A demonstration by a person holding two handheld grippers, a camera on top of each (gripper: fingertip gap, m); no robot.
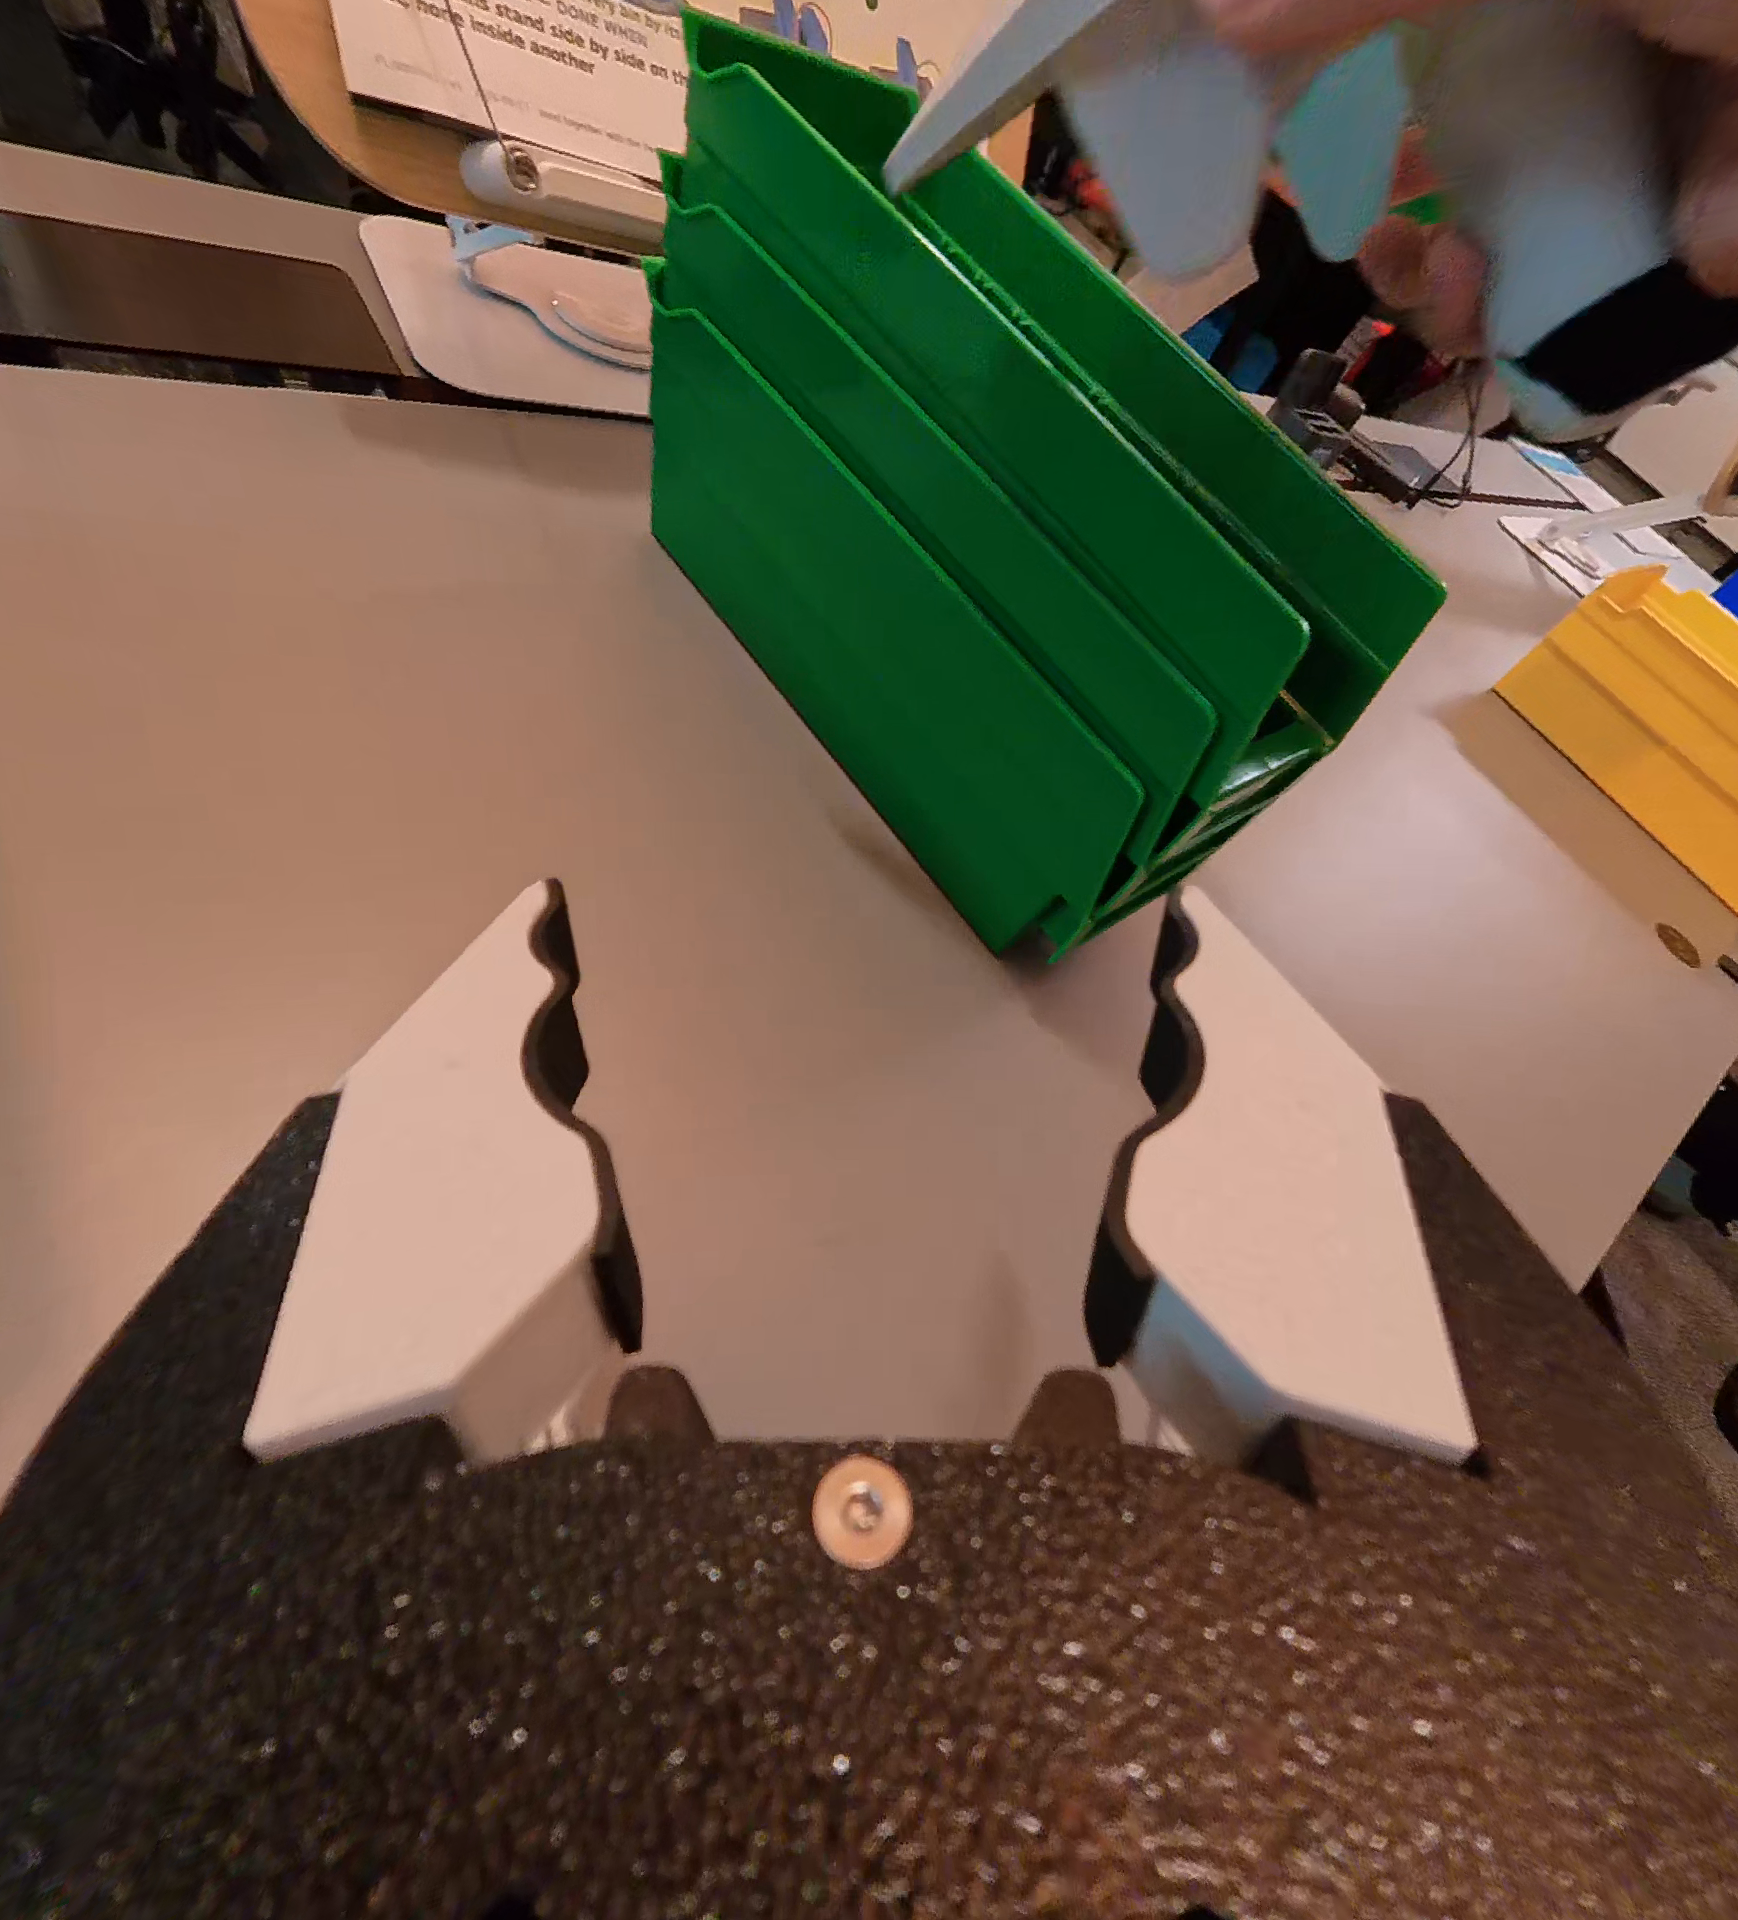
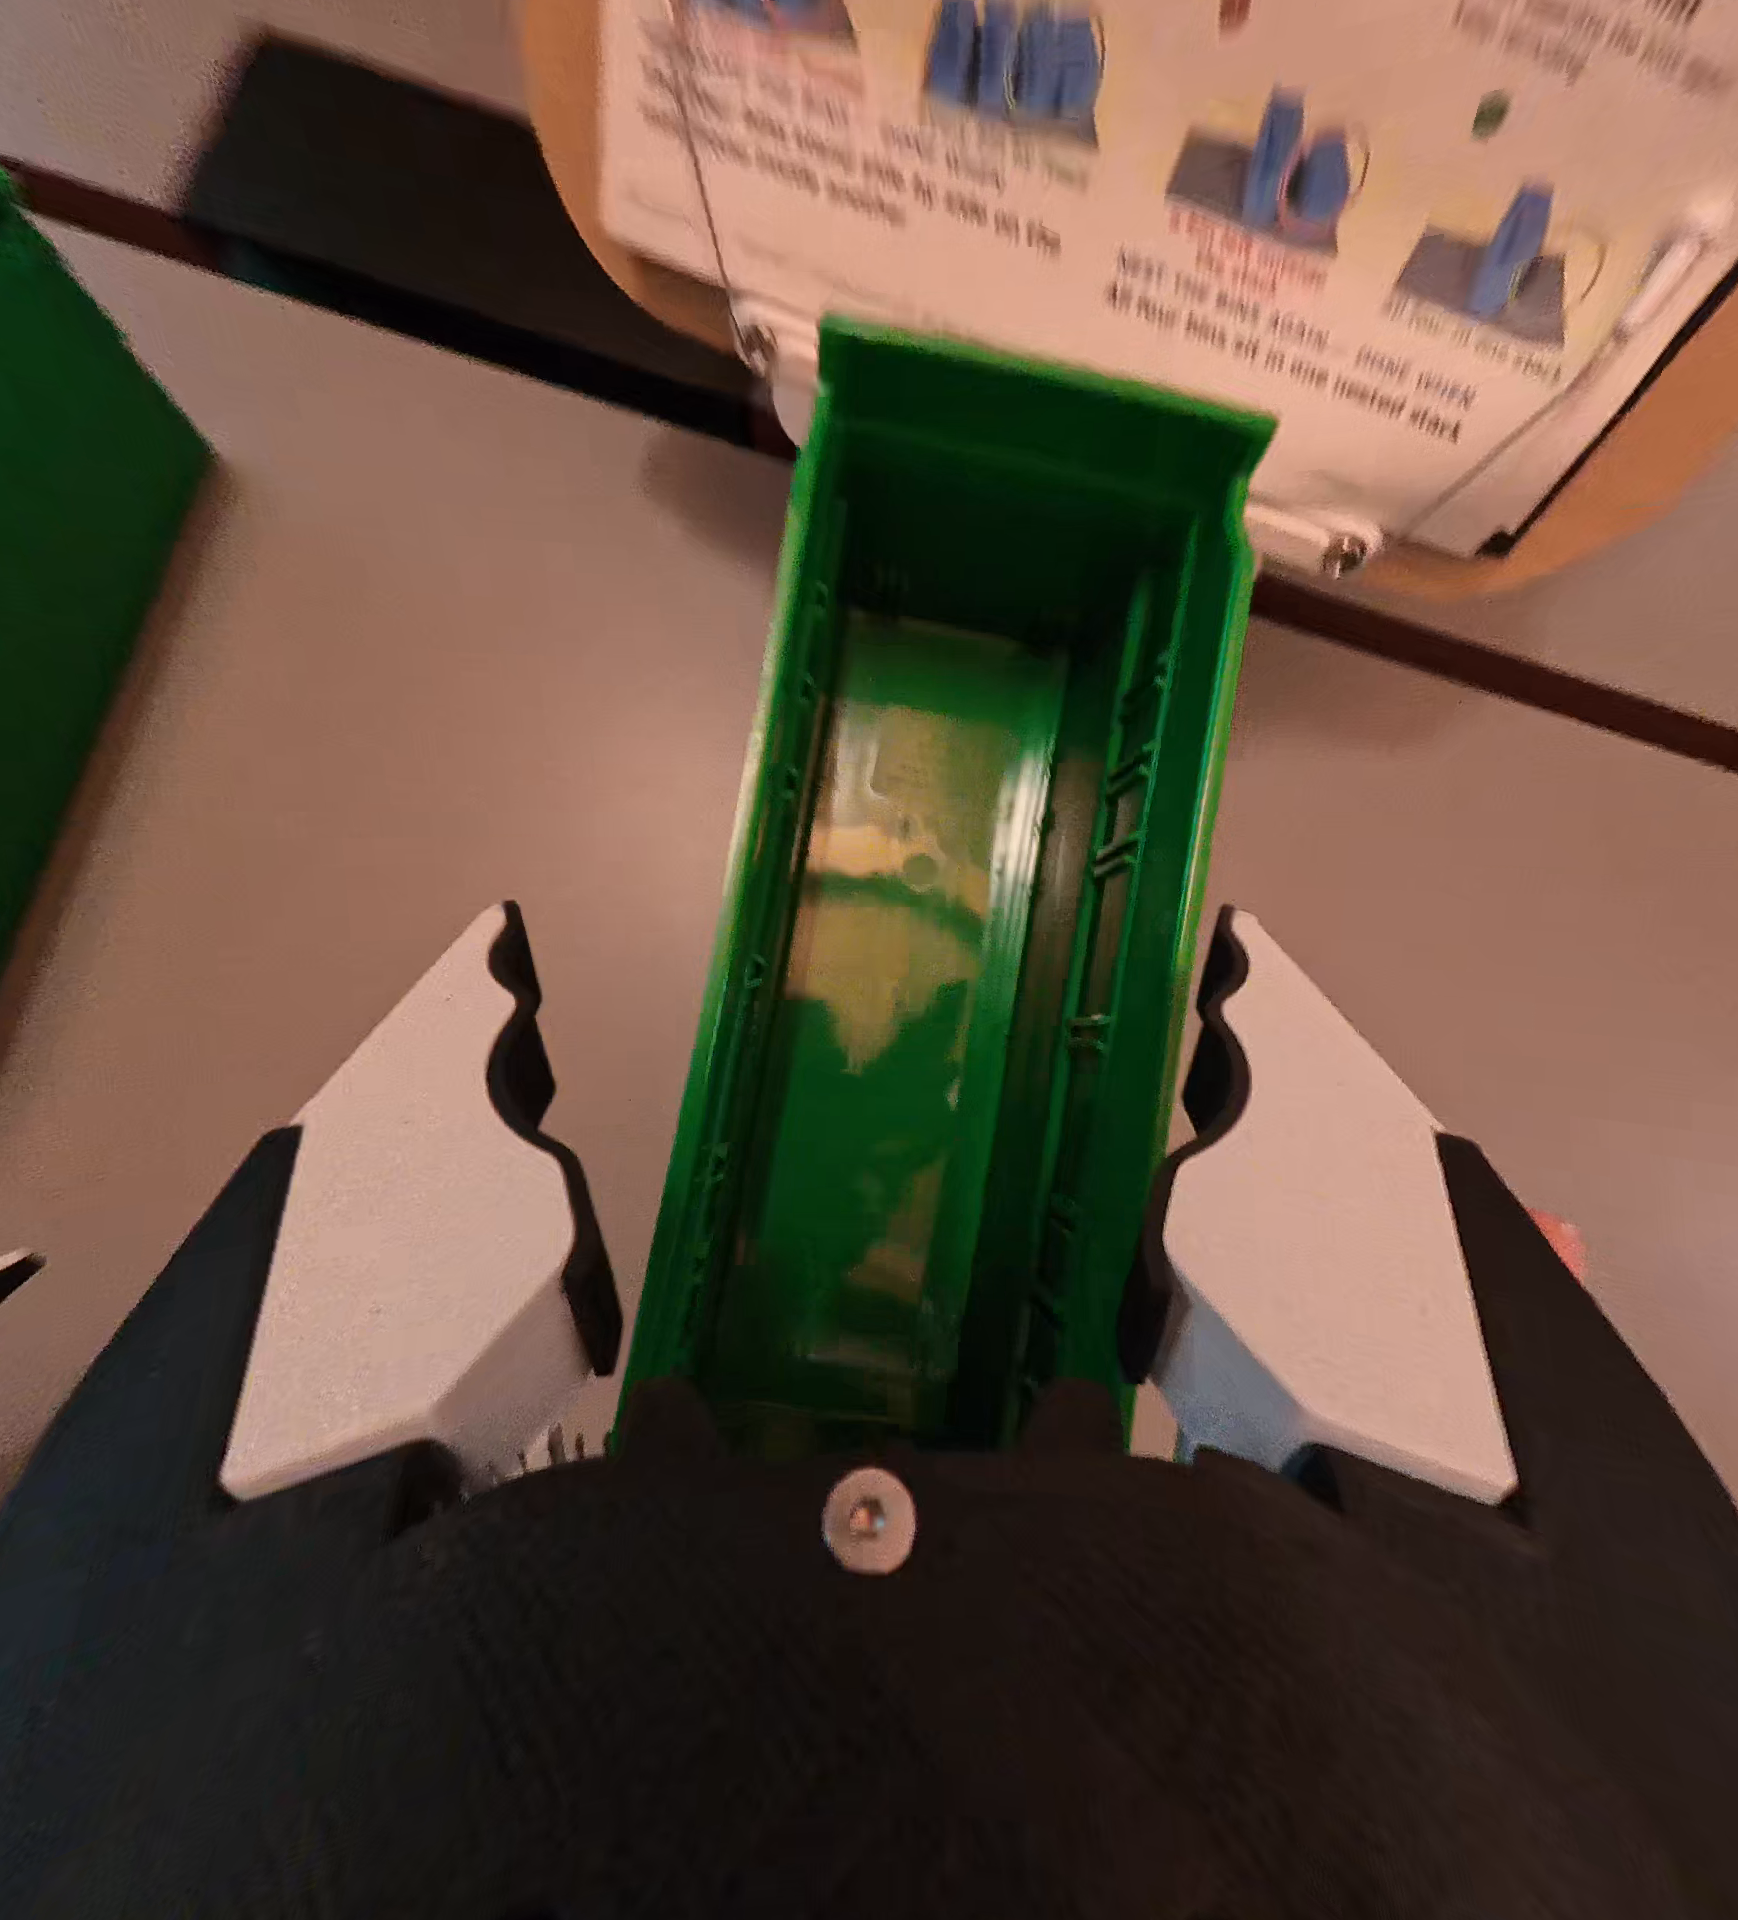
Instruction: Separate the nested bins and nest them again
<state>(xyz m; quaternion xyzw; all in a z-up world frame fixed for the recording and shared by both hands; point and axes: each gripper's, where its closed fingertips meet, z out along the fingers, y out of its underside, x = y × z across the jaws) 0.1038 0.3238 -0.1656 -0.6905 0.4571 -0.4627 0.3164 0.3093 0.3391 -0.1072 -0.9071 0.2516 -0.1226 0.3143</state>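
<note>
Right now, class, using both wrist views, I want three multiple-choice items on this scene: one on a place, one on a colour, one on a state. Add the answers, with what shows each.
1. Where are the yellow bins?
A. Between the left gripper's fingers
B. On the table's right end
C. Inside a green bin

2. What colour is the bin between the right gripper's fingers?
A. Blue
B. Yellow
C. Green

3. What state is the left gripper in?
A. Open, holding nothing
B. Shut on a yellow bin
C. Shut on a sheet of paper

Answers:
1 B: the yellow bins sit by the right edge of the table.
2 C: the right gripper has a green bin between its fingers.
3 A: the left gripper shows only bare table between its spread fingers.
</note>
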